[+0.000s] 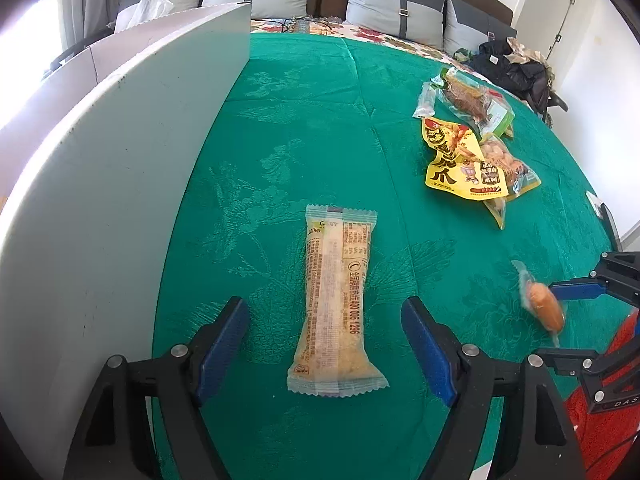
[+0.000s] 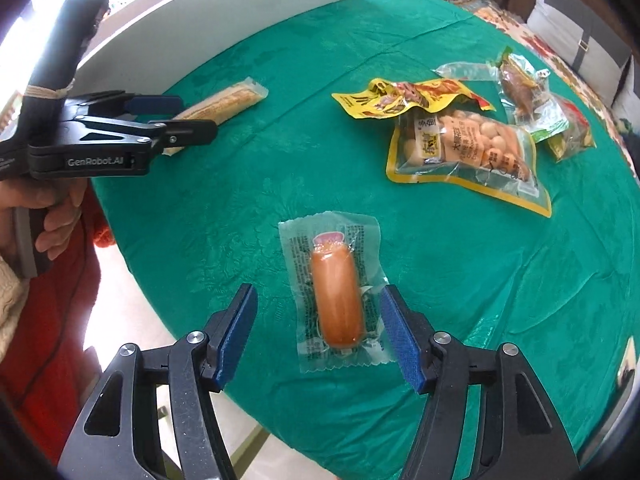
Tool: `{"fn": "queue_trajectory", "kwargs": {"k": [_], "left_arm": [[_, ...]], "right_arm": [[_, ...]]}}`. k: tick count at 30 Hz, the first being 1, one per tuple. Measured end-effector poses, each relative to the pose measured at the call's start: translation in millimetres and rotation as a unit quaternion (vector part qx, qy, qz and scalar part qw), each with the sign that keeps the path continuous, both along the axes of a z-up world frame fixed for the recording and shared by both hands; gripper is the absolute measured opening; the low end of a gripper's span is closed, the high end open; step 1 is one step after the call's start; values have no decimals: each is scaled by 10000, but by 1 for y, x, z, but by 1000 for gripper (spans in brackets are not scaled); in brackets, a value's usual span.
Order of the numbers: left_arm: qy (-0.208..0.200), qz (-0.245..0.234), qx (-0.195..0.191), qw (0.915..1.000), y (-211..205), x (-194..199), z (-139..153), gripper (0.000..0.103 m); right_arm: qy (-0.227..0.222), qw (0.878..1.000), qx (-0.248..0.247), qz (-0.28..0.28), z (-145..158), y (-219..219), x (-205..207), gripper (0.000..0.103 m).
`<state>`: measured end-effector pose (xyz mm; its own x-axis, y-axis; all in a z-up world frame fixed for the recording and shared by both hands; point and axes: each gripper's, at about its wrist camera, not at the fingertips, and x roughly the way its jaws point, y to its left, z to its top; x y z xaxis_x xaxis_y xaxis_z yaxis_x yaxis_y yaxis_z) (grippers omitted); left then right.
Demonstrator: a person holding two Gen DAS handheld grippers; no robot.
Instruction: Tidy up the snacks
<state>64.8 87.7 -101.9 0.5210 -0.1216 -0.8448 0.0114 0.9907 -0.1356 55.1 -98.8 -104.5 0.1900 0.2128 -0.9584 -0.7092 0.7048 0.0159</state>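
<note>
A long pale snack bar in clear wrap (image 1: 338, 300) lies on the green tablecloth (image 1: 320, 140). My left gripper (image 1: 325, 320) is open, its fingers on either side of the bar's near half. The bar (image 2: 224, 102) and the left gripper (image 2: 176, 114) also show in the right wrist view. A wrapped orange sausage (image 2: 336, 300) lies flat on the cloth. My right gripper (image 2: 318, 308) is open, straddling the sausage. The sausage (image 1: 544, 310) shows blurred in the left wrist view beside the right gripper (image 1: 568, 320).
A white box wall (image 1: 120, 180) stands along the left. A yellow snack bag (image 1: 456, 156), a peanut pack (image 2: 472, 152) and green-edged packs (image 2: 532, 92) lie at the far right. Pillows (image 1: 392, 12) and dark clothing (image 1: 512, 64) sit beyond. The table edge is near me.
</note>
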Motion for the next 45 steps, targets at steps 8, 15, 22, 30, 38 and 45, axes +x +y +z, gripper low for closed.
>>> {"fn": "queue_trajectory", "kwargs": {"k": [8,15,22,30,38,45], "left_arm": [[-134,-15,334,9994,3,7,1,18],[-180,199,-554,9981,18,-2,11,17],[-356,-41,-1443,9889,16,-24,61,17],[-1153,896,-975,9845,126,-46,153,17],[-601,2160,88,9745,219,-55,124,81],[-729,2065,-410,9749,190,-69,115,82]], "right_arm": [[241,9991,-228,-248,8,-9,2,24],[314,9902,653,-1196,27,-53,6,24],[272,9913,561,-1159,28,-46,10,25],[-104,9759,2147,-365,147,83,28,25],[187,9573,2880,193,189,210,26,62],[-558,9584,2750,-524,167,124,44,65]]}}
